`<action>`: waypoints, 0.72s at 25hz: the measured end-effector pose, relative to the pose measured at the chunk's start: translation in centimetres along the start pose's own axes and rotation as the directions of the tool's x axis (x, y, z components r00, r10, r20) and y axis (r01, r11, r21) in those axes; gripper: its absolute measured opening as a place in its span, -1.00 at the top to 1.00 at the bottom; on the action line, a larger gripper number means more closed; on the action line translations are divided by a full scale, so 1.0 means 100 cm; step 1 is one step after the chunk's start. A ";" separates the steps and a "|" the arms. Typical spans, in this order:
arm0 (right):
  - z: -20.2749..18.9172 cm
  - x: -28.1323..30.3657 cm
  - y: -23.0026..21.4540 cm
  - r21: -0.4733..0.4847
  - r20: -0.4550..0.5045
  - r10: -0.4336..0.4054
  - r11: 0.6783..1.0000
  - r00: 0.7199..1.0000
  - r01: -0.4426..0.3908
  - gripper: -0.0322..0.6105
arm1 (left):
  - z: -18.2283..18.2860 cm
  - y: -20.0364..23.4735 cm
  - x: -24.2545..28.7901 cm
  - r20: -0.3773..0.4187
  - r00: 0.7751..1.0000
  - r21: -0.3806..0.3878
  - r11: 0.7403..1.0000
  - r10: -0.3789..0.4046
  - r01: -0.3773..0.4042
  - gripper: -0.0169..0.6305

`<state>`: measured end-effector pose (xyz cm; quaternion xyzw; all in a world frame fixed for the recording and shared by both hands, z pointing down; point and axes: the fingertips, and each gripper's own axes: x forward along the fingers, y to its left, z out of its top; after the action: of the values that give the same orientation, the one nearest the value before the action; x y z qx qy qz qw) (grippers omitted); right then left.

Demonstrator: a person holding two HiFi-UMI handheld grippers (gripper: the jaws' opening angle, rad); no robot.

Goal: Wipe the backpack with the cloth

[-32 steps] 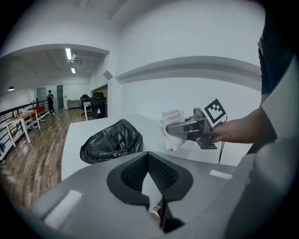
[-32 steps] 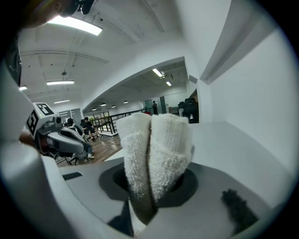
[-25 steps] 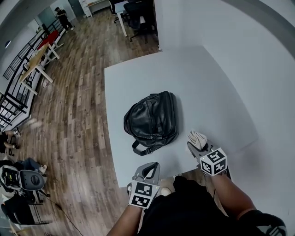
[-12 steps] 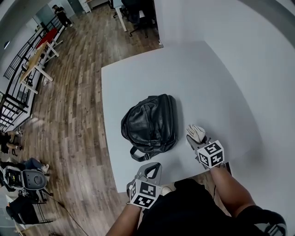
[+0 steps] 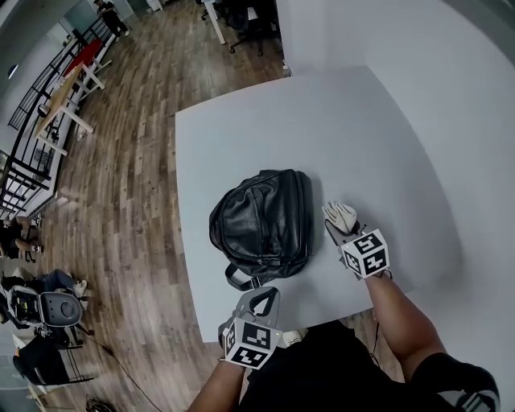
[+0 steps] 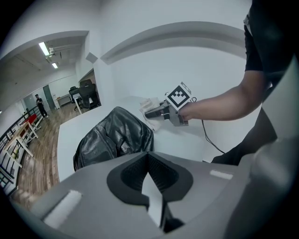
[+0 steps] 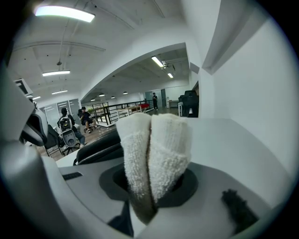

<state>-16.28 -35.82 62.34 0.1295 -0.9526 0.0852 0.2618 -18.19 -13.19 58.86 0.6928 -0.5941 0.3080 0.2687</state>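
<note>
My backpack (image 5: pixel 261 221) is black and glossy, like leather, and lies flat on the white tabletop (image 5: pixel 378 145) at the middle of the head view. A strap loop sticks out from its lower edge, toward me. The cloth (image 5: pixel 339 216) is white terry folded into a thick wad, and my right tool (image 5: pixel 338 231) pinches it between its jaws. The cloth sits just right of the backpack; I cannot tell whether they touch.

This is an open-plan office. A white table (image 5: pixel 241 137) stands on a wood-plank floor (image 5: pixel 129 169), black office chairs (image 5: pixel 245 20) sit beyond the table's far edge, a black railing (image 5: pixel 24 161) runs well to the table's left, and strip lights (image 7: pixel 63 12) line the ceiling.
</note>
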 end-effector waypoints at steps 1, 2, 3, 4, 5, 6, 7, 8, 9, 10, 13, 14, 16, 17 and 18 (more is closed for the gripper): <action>0.002 0.006 -0.005 -0.009 0.001 -0.002 1.000 1.000 0.002 0.59 | -0.001 0.002 0.002 -0.006 1.000 -0.005 1.000 0.000 0.000 0.92; 0.005 0.012 -0.011 -0.017 0.002 -0.006 1.000 1.000 0.006 0.59 | -0.002 0.003 0.004 -0.011 1.000 -0.010 1.000 0.000 0.000 0.93; 0.008 0.017 -0.016 -0.024 0.004 -0.010 1.000 1.000 0.010 0.59 | -0.002 0.004 0.006 -0.015 1.000 -0.016 1.000 -0.001 0.001 0.93; 0.011 0.022 -0.023 -0.028 0.005 -0.014 1.000 1.000 0.014 0.59 | -0.001 0.005 0.007 -0.019 1.000 -0.020 1.000 -0.001 0.000 0.92; 0.014 0.027 -0.029 -0.031 0.007 -0.018 0.999 1.000 0.019 0.59 | 0.000 0.006 0.009 -0.021 1.000 -0.024 1.000 0.001 -0.001 0.93; 0.017 0.033 -0.036 -0.033 0.009 -0.021 0.999 1.000 0.022 0.59 | 0.000 0.007 0.012 -0.024 1.000 -0.029 1.000 0.003 -0.004 0.93; 0.019 0.039 -0.041 -0.037 0.010 -0.024 0.999 1.000 0.024 0.59 | 0.000 0.009 0.014 -0.026 1.000 -0.034 0.999 0.006 -0.007 0.92; 0.022 0.044 -0.046 -0.041 0.011 -0.025 0.999 1.000 0.025 0.59 | -0.001 0.011 0.016 -0.028 1.000 -0.039 0.999 0.008 -0.009 0.93; 0.024 0.050 -0.049 -0.047 0.011 -0.025 0.999 1.000 0.026 0.59 | -0.001 0.012 0.017 -0.030 0.999 -0.045 0.999 0.009 -0.011 0.92; 0.026 0.055 -0.051 -0.054 0.011 -0.025 0.998 1.000 0.026 0.59 | -0.002 0.013 0.018 -0.032 0.999 -0.048 0.999 0.010 -0.012 0.93; 0.035 0.067 -0.057 -0.082 0.010 -0.026 0.996 1.000 0.026 0.59 | -0.003 0.014 0.019 -0.039 0.999 -0.054 0.998 0.010 -0.012 0.92; 0.038 0.071 -0.058 -0.091 0.010 -0.026 0.996 1.000 0.026 0.59 | -0.003 0.014 0.019 -0.041 0.999 -0.055 0.998 0.009 -0.011 0.93; 0.042 0.078 -0.062 -0.105 0.010 -0.024 0.994 1.000 0.025 0.59 | -0.004 0.015 0.022 -0.043 0.999 -0.060 0.998 0.009 -0.012 0.92; 0.044 0.081 -0.063 -0.111 0.010 -0.023 0.994 1.000 0.024 0.59 | -0.003 0.015 0.023 -0.043 0.999 -0.064 0.998 0.009 -0.012 0.93; 0.046 0.083 -0.064 -0.117 0.010 -0.021 0.993 1.000 0.022 0.59 | -0.003 0.016 0.024 -0.043 0.999 -0.068 0.998 0.009 -0.012 0.92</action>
<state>-23.49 -44.69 63.32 0.1246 -0.9556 0.0257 0.2658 -19.51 -14.74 60.84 0.6732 -0.6023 0.3035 0.3032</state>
